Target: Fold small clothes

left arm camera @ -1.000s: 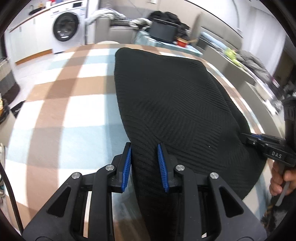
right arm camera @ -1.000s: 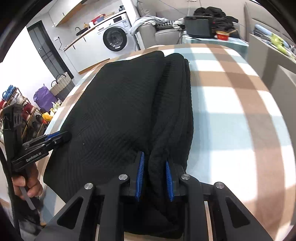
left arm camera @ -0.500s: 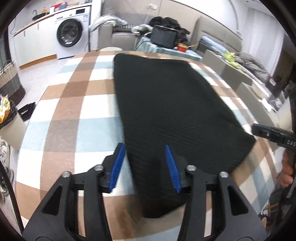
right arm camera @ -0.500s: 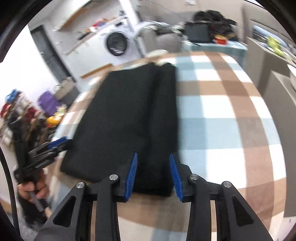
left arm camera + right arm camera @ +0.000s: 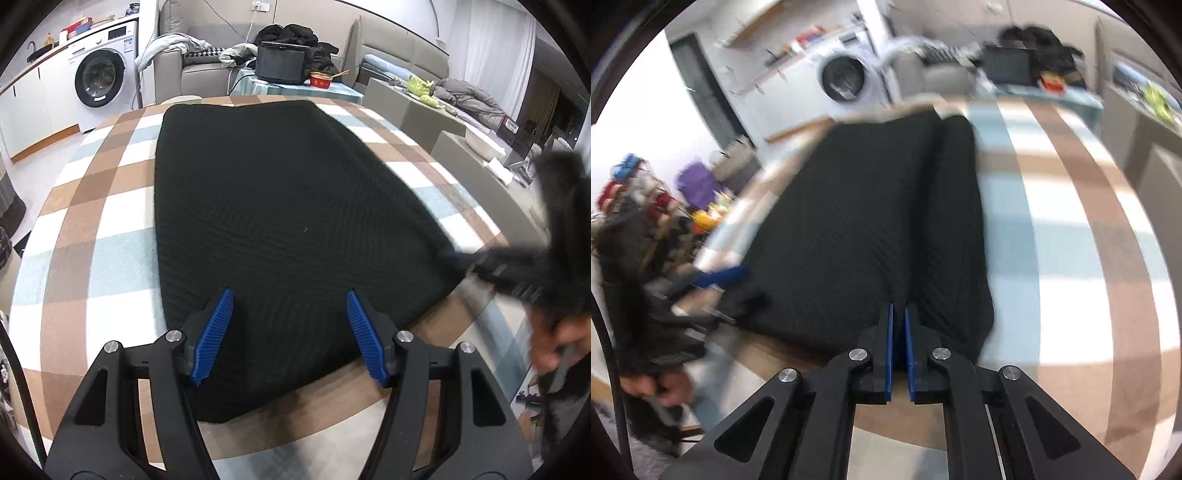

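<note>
A checked cloth in brown, white and pale blue covers the worktop [image 5: 110,206]; behind it stand one washing machine [image 5: 99,79] and a grey sofa [image 5: 192,62]. One black ribbed garment [image 5: 280,206] lies flat along the worktop's middle, its right edge doubled over. The left hand-held gripper [image 5: 288,332] is spread wide above the near hem. The right hand-held gripper [image 5: 898,347] is pressed nearly together at that hem; whether it pinches cloth cannot be told.

A matt black ribbed knit garment [image 5: 280,206] was laid on a checked cloth-covered table [image 5: 85,236]; ridged blue pads [image 5: 212,338] were seen.
</note>
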Tool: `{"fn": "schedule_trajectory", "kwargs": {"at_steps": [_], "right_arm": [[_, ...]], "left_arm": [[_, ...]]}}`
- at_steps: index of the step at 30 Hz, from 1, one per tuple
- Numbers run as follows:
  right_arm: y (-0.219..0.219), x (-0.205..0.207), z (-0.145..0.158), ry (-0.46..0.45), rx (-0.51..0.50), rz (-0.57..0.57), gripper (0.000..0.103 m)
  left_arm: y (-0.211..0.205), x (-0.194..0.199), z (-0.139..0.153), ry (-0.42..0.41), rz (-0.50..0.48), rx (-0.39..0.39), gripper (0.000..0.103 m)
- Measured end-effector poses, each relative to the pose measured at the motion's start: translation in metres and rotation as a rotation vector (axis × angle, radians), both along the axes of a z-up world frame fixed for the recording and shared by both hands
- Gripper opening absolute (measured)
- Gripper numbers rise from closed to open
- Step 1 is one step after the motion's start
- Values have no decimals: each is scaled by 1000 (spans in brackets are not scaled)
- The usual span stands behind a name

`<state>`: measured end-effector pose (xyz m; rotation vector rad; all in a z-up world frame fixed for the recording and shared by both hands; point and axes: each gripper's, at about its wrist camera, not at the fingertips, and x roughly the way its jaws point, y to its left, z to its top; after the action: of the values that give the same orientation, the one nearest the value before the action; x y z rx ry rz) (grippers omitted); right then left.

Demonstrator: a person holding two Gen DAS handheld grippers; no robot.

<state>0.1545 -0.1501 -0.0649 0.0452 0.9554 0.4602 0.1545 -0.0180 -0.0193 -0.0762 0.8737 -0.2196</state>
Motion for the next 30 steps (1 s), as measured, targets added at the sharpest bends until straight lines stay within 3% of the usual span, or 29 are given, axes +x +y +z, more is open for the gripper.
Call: {"fn": "schedule_trajectory", "kwargs": {"at_steps": [4,7,11,16,20,24,30], "right_arm": [[-5,4,-3,7,34,8,6],[-13,3,1,28,82,8,12],[-36,0,9,4,123,-74,33],[-51,4,-6,55,185,-104,33],[-53,16,-13,80,240,-115,32],[-43,16,-5,39,183,-86,20],[-50,1,2,13,168,-39,20]], "left_arm": [[-27,3,2,-13,-69,10,63],[-50,8,-6,3,-117,37,66],[-63,8,-12,0,-126,63,72],[-68,17,-11,16,-126,40,73],[-83,26,-12,7,-145,64,74],[-90,31,-11,7,-157,84,74],[-84,32,-10,16,-152,61,74]]}}
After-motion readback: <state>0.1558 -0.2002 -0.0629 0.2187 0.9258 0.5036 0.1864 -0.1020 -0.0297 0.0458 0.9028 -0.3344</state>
